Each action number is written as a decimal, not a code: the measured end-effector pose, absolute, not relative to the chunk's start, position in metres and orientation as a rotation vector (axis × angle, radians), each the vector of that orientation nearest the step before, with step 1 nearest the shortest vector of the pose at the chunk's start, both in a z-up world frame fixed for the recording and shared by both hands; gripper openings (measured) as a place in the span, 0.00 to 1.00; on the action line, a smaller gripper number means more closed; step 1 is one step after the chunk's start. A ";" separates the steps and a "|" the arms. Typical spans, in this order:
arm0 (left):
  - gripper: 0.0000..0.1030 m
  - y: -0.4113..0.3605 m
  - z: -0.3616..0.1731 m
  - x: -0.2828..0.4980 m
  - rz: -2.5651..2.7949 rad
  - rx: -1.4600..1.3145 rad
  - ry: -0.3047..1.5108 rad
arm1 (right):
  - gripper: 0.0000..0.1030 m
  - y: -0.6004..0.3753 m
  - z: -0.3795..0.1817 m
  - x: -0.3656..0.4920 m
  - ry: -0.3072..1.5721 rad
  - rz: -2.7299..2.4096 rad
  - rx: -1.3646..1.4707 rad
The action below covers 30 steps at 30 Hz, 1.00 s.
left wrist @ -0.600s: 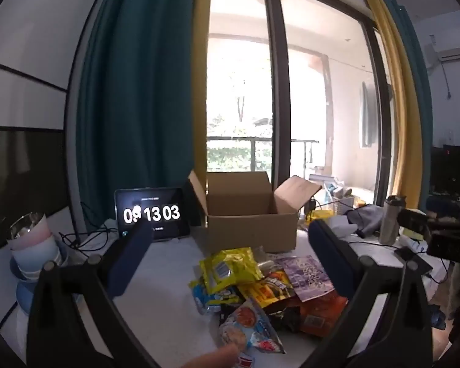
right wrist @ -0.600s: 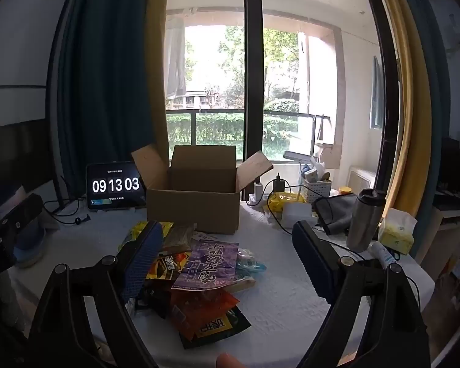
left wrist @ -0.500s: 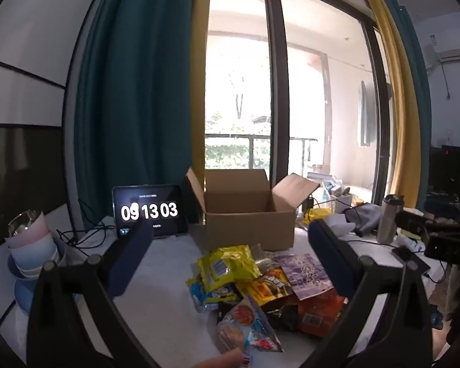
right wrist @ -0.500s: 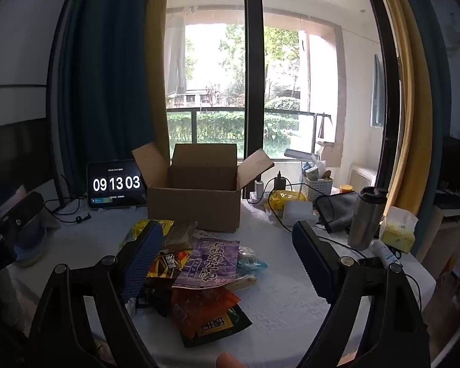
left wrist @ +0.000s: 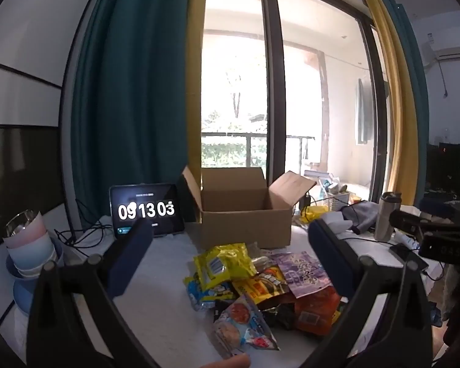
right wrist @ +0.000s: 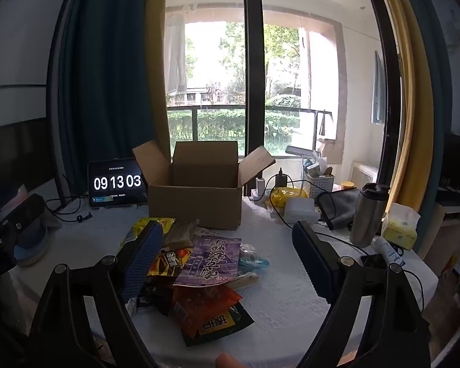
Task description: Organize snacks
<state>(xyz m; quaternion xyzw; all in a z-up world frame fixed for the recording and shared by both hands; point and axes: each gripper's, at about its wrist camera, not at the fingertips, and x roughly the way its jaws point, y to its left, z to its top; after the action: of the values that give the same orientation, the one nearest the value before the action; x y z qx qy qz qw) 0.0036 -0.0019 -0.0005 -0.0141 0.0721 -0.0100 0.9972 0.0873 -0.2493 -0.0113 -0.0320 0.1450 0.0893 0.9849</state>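
A heap of snack packets lies on the white table (left wrist: 156,306) in front of an open cardboard box (left wrist: 245,211) whose flaps stand up. On top are a yellow packet (left wrist: 222,265), a purple packet (left wrist: 300,271), an orange packet (left wrist: 314,306) and a pale packet with red print (left wrist: 243,322). My left gripper (left wrist: 228,233) is open, held above the table short of the heap, with nothing between its fingers. My right gripper (right wrist: 227,233) is open too, over the purple packet (right wrist: 213,259) and orange packet (right wrist: 205,302), gripping nothing. The box (right wrist: 196,193) stands behind.
A tablet showing a clock (left wrist: 145,210) stands left of the box. Stacked bowls (left wrist: 30,245) sit at the far left. A steel flask (right wrist: 368,214), a tissue pack (right wrist: 400,225), a grey cloth (right wrist: 339,205), a basket (right wrist: 317,184) and cables crowd the right side.
Both views have shifted only slightly; the scene sits a little differently in the left wrist view. The packets and box have not moved and both grippers stay open.
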 end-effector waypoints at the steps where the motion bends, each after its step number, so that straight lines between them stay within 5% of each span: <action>1: 0.99 -0.002 -0.001 0.003 -0.018 -0.028 0.144 | 0.86 -0.252 -0.015 0.091 0.294 0.181 -0.062; 30: 0.99 -0.003 0.003 -0.001 -0.010 -0.018 0.131 | 0.86 -0.251 -0.020 0.092 0.299 0.188 -0.055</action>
<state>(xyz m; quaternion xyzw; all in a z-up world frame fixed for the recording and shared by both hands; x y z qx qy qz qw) -0.0014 -0.0032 0.0026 -0.0092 0.0657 -0.0048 0.9978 0.0923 -0.2513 -0.0198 -0.0272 0.1488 0.0933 0.9841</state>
